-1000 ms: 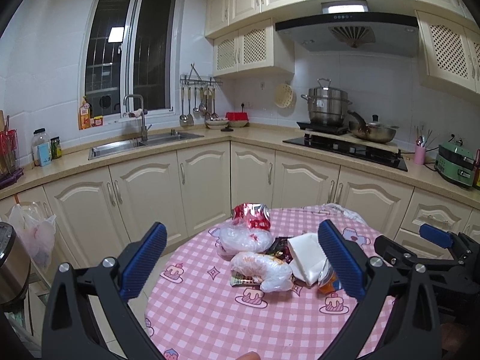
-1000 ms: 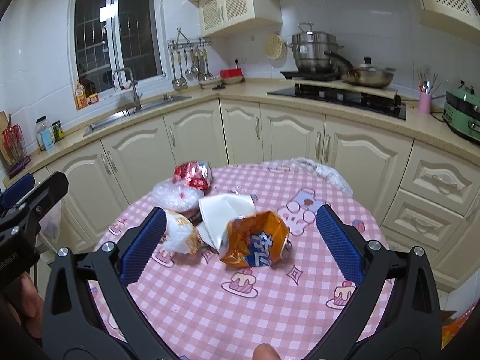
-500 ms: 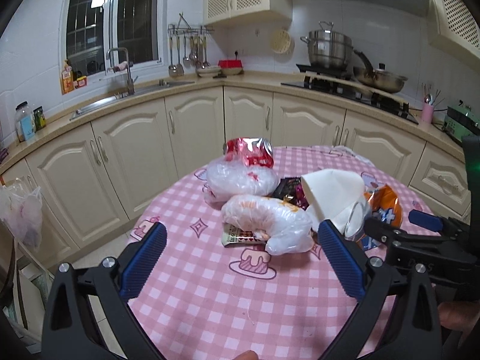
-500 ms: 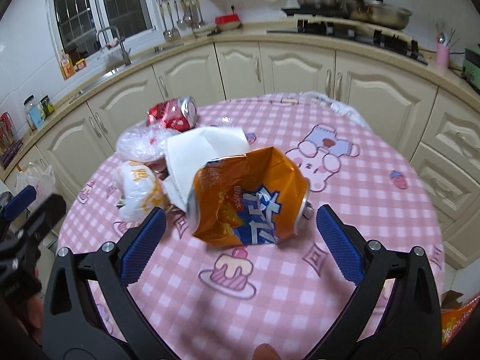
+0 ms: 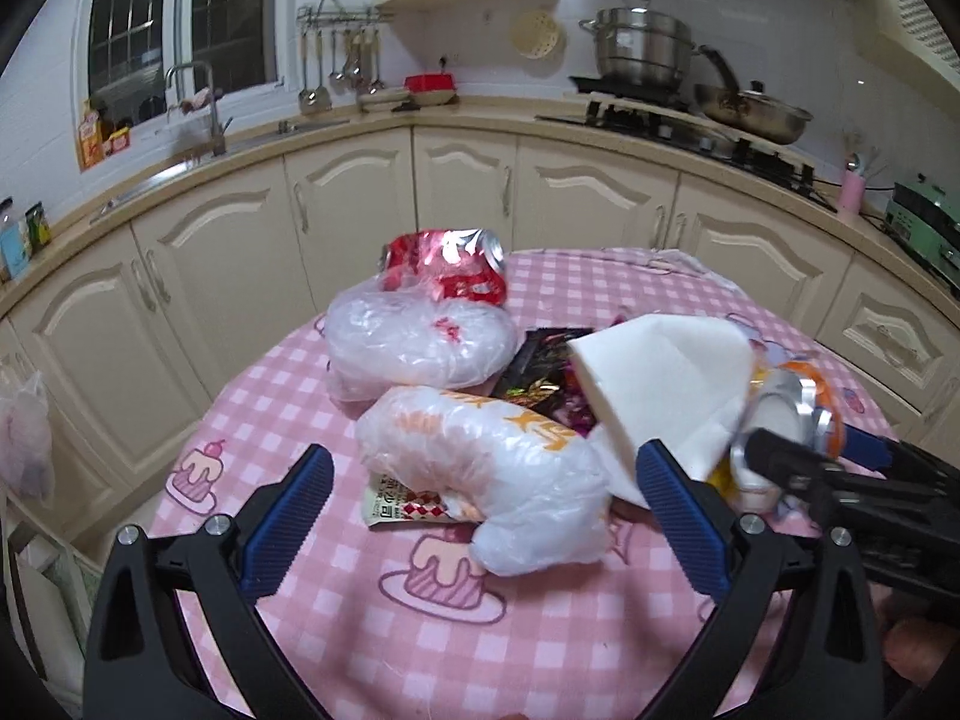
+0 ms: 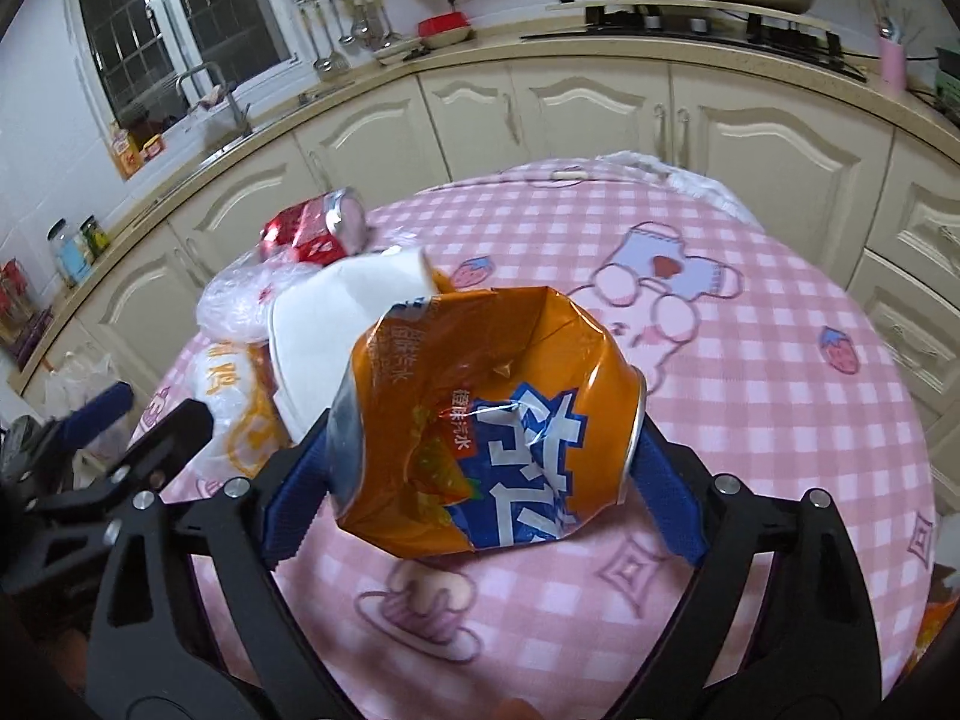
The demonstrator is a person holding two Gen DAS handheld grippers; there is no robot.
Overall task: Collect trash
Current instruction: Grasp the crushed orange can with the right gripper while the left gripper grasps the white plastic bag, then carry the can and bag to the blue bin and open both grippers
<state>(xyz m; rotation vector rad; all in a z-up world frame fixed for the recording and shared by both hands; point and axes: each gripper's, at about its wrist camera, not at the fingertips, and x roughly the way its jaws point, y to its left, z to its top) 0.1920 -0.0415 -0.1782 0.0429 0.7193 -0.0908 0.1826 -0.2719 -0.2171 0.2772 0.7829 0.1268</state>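
Observation:
A crushed orange can (image 6: 480, 432) lies on the pink checked table (image 6: 750, 390). My right gripper (image 6: 486, 423) is closing on it, and its blue pads (image 6: 666, 480) meet both ends of the can. My left gripper (image 5: 483, 453) is open, its fingers either side of a white plastic bag with orange print (image 5: 480, 462), not touching it. Behind that bag lie a clear plastic bag (image 5: 420, 339), a crushed red can (image 5: 447, 267), a dark wrapper (image 5: 540, 378) and a white folded paper (image 5: 660, 378). A small snack wrapper (image 5: 402, 504) pokes out from under the printed bag.
Cream kitchen cabinets (image 5: 360, 228) curve round behind the table, with a sink (image 5: 198, 120) on the left and a stove with pots (image 5: 648, 54) on the right. A plastic bag (image 5: 24, 432) hangs at the far left. The table's right half shows only cloth (image 6: 780, 300).
Both grippers have come down and forward over the trash pile. The right gripper's jaws have narrowed around the orange can. The left gripper stays wide open.

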